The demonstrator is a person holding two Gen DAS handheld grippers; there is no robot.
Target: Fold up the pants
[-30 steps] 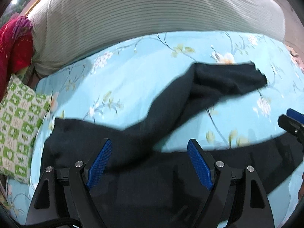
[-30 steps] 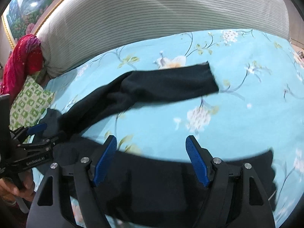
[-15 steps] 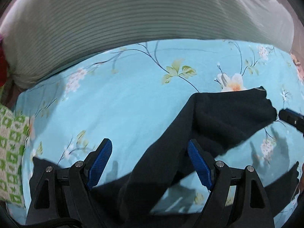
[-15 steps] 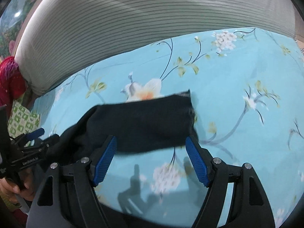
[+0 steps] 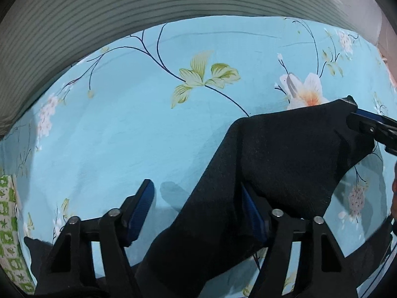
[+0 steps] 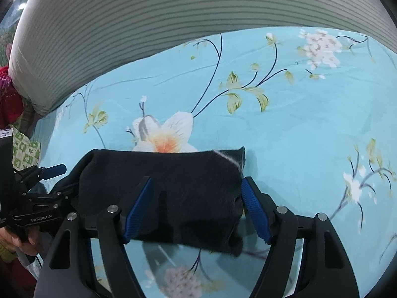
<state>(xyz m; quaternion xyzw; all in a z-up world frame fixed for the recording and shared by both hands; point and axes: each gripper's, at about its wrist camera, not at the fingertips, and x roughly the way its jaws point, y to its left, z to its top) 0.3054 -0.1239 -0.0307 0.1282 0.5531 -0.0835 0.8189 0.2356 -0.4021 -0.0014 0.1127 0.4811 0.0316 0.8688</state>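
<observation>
Black pants [image 5: 285,149] lie on a light blue flowered bedsheet [image 5: 119,129]. One leg runs up from the bottom of the left wrist view to a hem at the right. My left gripper [image 5: 196,186] straddles that leg with its jaws closing. The cloth drapes over the right finger, and the left pad [image 5: 141,208] stands clear of it. In the right wrist view the leg's end [image 6: 186,173] lies flat between the fingers of my right gripper [image 6: 197,180], which stands wide and is closing slightly. The right gripper's tip [image 5: 357,120] shows at the hem. The left gripper [image 6: 62,178] sits at the leg's left side.
A large grey striped bolster [image 6: 173,24] runs along the far edge of the bed. A green checked cloth [image 5: 7,223] lies at the left edge and a red cloth [image 6: 7,94] beyond it. A hand [image 6: 22,243] holds the left gripper.
Both grippers have moved forward along the upper pants leg toward its hem and dipped closer to the bed. The left jaws have narrowed. The lower leg and waist have slid out of view.
</observation>
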